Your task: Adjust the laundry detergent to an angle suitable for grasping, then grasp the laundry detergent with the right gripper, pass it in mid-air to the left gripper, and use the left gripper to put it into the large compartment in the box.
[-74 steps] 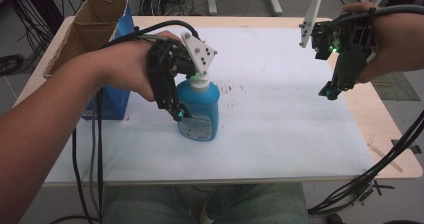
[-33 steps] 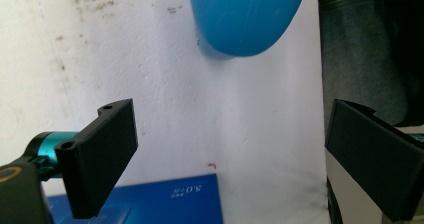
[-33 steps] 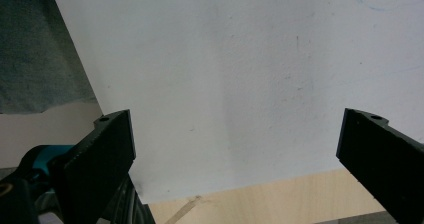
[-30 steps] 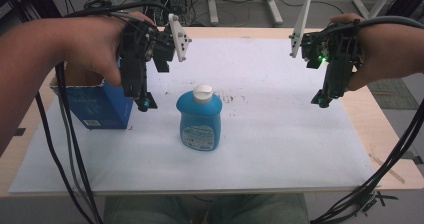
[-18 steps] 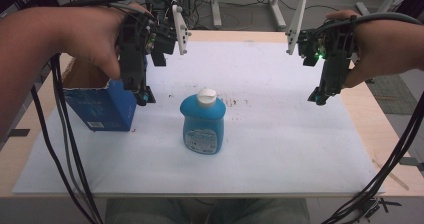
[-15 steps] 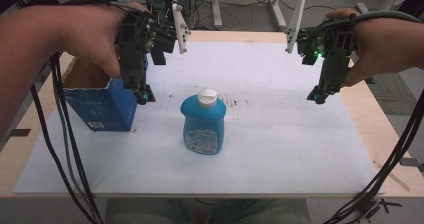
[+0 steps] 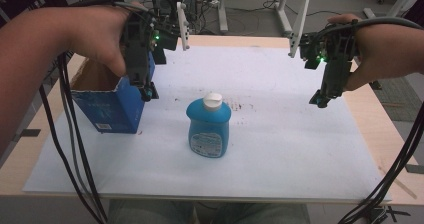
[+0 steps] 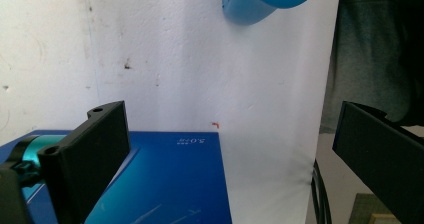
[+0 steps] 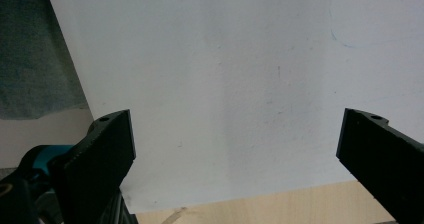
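A blue soap bottle (image 7: pixel 209 128) with a white cap stands upright in the middle of the white sheet (image 7: pixel 290 149), with nothing touching it. My left gripper (image 7: pixel 148 92) hangs above the right rim of an open blue cardboard box (image 7: pixel 107 104), up and left of the bottle. In the left gripper view its jaws (image 8: pixel 227 124) are spread wide and empty, with the blue box (image 8: pixel 170 184) beneath them and the bottle (image 8: pixel 265 1) at the top edge. My right gripper (image 7: pixel 320 100) hovers over the sheet's right side, open (image 9: pixel 235 124) and empty.
The sheet covers most of a wooden table (image 7: pixel 385 124), whose bare edge (image 9: pixel 280 206) lies near the right gripper. Black cables (image 7: pixel 70 134) trail down from both hands. Desk legs and a grey floor lie beyond the far edge.
My left gripper has let go of the bottle and moved up and left to above the box. The bottle stays standing. The right gripper has hardly moved.
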